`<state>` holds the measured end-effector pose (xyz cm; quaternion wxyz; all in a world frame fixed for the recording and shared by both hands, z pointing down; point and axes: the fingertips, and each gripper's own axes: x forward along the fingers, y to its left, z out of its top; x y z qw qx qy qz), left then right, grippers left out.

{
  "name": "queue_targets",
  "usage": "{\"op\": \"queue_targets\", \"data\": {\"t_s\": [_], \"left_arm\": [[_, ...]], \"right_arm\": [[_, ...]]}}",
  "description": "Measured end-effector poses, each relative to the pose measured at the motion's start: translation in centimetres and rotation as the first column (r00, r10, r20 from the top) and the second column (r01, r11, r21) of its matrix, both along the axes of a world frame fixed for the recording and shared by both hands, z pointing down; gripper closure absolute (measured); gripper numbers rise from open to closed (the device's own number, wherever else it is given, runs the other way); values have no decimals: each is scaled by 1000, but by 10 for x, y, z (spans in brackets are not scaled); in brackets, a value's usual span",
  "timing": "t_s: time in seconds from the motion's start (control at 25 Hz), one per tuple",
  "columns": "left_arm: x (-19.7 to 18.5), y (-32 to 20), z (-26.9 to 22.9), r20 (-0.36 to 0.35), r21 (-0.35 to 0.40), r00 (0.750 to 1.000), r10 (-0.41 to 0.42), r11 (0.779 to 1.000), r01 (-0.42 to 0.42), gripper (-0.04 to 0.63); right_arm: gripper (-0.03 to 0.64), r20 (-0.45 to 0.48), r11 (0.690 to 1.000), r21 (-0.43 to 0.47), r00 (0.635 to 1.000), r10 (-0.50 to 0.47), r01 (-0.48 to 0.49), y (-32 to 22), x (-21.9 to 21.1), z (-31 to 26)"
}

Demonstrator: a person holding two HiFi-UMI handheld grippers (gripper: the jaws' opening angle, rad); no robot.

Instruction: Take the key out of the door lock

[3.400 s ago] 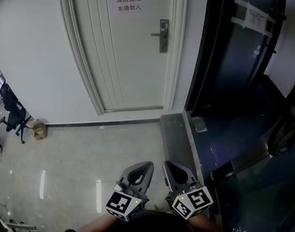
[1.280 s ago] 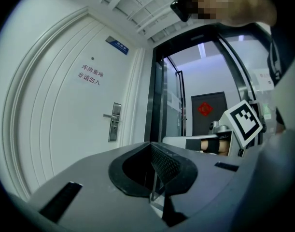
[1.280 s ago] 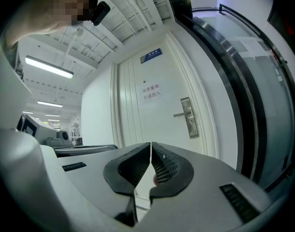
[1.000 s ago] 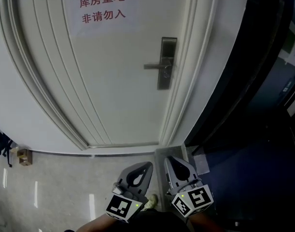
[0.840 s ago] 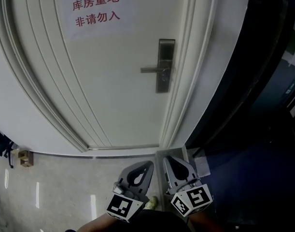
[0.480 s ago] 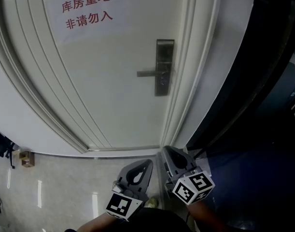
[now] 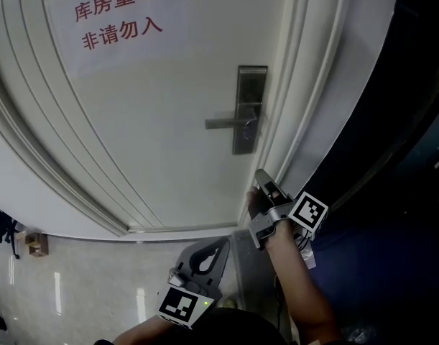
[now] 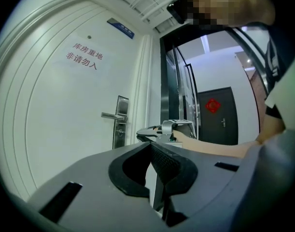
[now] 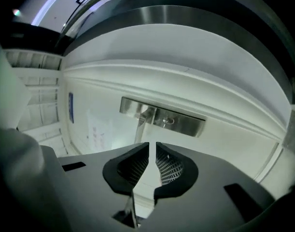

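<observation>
Head view: looks steeply down a closed white door (image 7: 169, 121) that carries a paper sign (image 7: 115, 13) printed with red characters.
Lock plate: a tall metal lock plate (image 7: 249, 85) sits near the door's right edge, with a lever handle (image 7: 230, 123) pointing left.
Key: seen best in the right gripper view, the key (image 9: 169, 121) sits in the lock plate just past the handle, its small ring-shaped head sticking out. It is too small to make out in the head view.
Right gripper: the right gripper (image 7: 264, 180) is raised at the end of an outstretched forearm (image 7: 294, 272). It points at the door just below the lock plate and is clear of the key.
Right fingers: all but closed, with only a thin slit between them and nothing held.
Left gripper: the left gripper (image 7: 212, 254) hangs low, close to the body and above the glossy floor (image 7: 97, 286), well apart from the lock.
Left fingers: tips meeting, nothing between them.
</observation>
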<state>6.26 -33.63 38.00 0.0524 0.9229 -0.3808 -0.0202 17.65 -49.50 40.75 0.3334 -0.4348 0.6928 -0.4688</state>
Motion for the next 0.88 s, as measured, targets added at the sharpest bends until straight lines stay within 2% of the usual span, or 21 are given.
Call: {"op": "queue_targets", "data": {"t_s": [0.12, 0.24, 0.48, 0.88], "left_arm": [[-8, -18, 1, -5, -11, 1000, -8, 1000, 8, 591], [-15, -33, 4, -6, -18, 1000, -15, 1000, 14, 591], [-22, -54, 9, -9, -38, 1000, -18, 999, 18, 591], [-19, -68, 9, -10, -38, 1000, -2, 999, 1, 591]], "right_arm": [[569, 85, 999, -19, 996, 36, -35, -37, 4, 2], [541, 131, 998, -39, 990, 47, -42, -66, 2, 4], [535, 177, 994, -70, 980, 90, -79, -104, 2, 10], [525, 246, 987, -88, 957, 153, -135, -131, -5, 17]]}}
